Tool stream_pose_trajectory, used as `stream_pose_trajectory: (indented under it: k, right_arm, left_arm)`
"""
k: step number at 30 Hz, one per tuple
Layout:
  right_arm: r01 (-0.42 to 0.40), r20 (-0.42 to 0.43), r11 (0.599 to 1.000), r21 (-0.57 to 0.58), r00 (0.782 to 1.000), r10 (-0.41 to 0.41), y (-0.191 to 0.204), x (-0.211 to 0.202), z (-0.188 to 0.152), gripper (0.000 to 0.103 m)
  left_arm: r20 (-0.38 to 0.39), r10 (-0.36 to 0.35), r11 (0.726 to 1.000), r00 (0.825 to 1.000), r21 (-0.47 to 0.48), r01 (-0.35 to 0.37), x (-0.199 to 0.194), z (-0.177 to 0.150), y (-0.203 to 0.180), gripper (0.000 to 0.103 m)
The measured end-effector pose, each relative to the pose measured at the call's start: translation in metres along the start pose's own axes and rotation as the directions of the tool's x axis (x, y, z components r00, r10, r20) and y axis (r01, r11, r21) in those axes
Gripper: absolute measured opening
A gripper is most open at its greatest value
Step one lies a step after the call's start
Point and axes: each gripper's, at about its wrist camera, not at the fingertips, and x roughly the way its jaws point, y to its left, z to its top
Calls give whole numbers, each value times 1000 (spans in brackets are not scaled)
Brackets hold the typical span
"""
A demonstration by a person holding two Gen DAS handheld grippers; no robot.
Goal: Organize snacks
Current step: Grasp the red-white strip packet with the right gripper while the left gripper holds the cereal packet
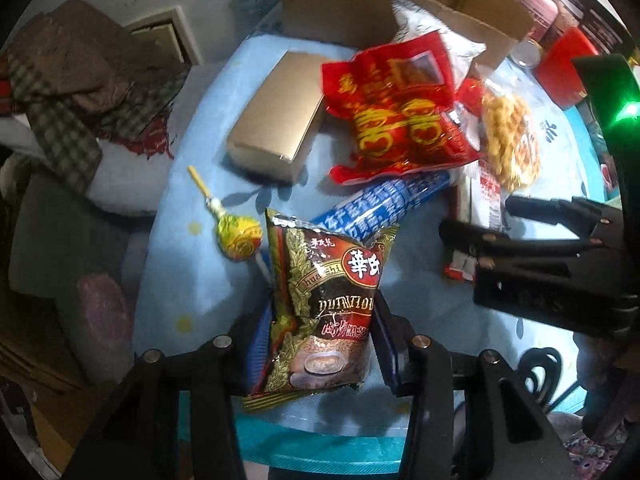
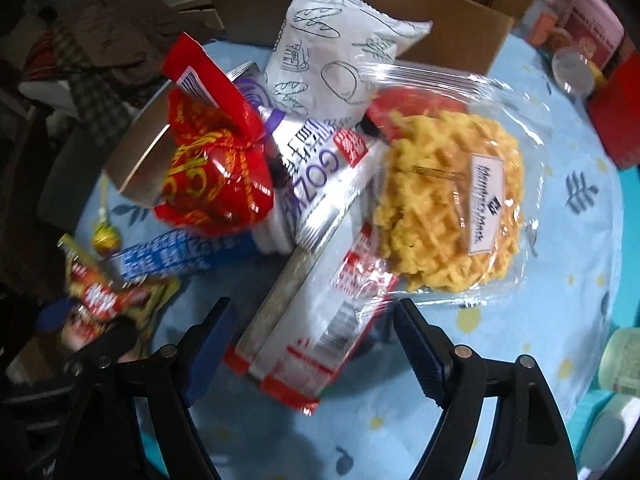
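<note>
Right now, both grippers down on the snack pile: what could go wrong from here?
1. The left gripper pinches the dark packet low, so it may flop or slip.
2. The right gripper straddles the red-and-white packet, which touches the clear noodle-snack bag; lifting may drag it.

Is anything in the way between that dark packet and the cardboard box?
Yes. The dark packet sits near the table edge; the blue packet and red bag lie between it and the open box.
</note>
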Motion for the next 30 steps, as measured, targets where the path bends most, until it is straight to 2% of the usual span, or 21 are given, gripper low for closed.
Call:
stream_pose_trajectory:
  k: [1,3,4,5,8,15,20,25,30]
  right_arm:
    - [25,6,1000,-12,1000,-25,2,2,1,81]
    - [65,6,998,-22,998,-65,6,6,0,73]
    - [77,15,997,-23,997,-77,7,5,-1,63]
    - [94,28,995,-32,995,-93,8,3,-4,57]
    - [70,15,997,-40,997,-70,4,-1,-11,51]
    - [-23,-43,999,-48,999,21,-21,-14,-42,49]
    - [-61,-104,992,-112,993,50,-28,-20,-61,49]
    - [-56,-126,989,-135,991,39,-34,-22,-79,50]
    - [-23,-114,990,-142,993,7,-35,-24,-89,58]
  left_arm:
    - [-4,-5,1000,1000,-9,5,2,0,2,46]
    - [-6,-7,1000,1000,-15,7,4,3,3,46]
    - [-8,-4,1000,1000,-8,4,5,4,2,46]
    - [-9,0,1000,1000,-3,0,7,5,1,46]
    - [-12,6,1000,1000,9,-6,9,6,1,46]
    - [-30,-41,999,999,32,41,7,-2,-6,46]
    - [-91,-133,986,987,89,141,9,-11,-22,45]
    - [-100,-121,974,988,178,138,11,-11,-41,46]
    - [-145,-96,968,985,217,126,22,-20,-61,58]
